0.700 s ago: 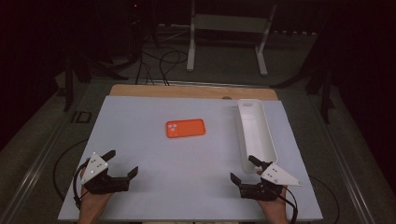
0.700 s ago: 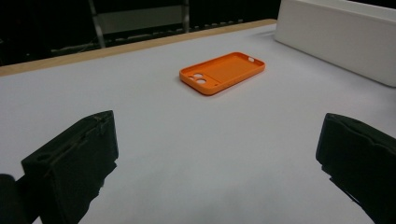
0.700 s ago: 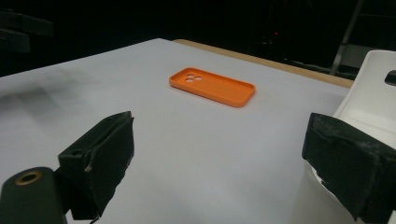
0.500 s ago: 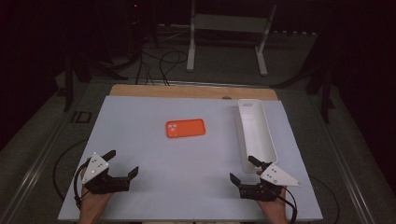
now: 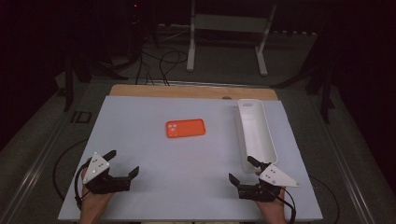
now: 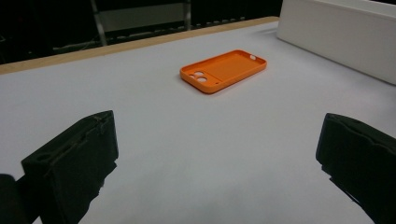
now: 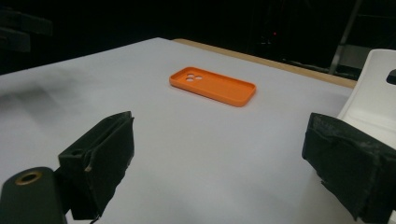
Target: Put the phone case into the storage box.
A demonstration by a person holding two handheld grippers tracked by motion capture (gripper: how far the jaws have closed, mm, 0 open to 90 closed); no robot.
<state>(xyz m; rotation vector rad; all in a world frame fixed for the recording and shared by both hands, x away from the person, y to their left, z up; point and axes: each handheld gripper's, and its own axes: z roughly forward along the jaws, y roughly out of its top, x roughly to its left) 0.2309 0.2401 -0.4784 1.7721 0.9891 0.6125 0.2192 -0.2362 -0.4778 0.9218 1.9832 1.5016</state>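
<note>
Ahead of me, an orange phone case [image 5: 185, 128] lies flat on the pale table mat [image 5: 140, 121], hollow side up, near the middle and well apart from both my tools. My left gripper [image 5: 122, 163] sits at the near left corner, jaws spread wide, nothing between them — my right gripper [image 5: 243, 169] likewise gapes empty at the near right, just beside a long white tray [image 5: 256, 135]

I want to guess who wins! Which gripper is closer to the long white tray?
The right gripper: it sits just below the white tray's near end, almost at it. The left gripper is far across the table, on the tray's left.
</note>
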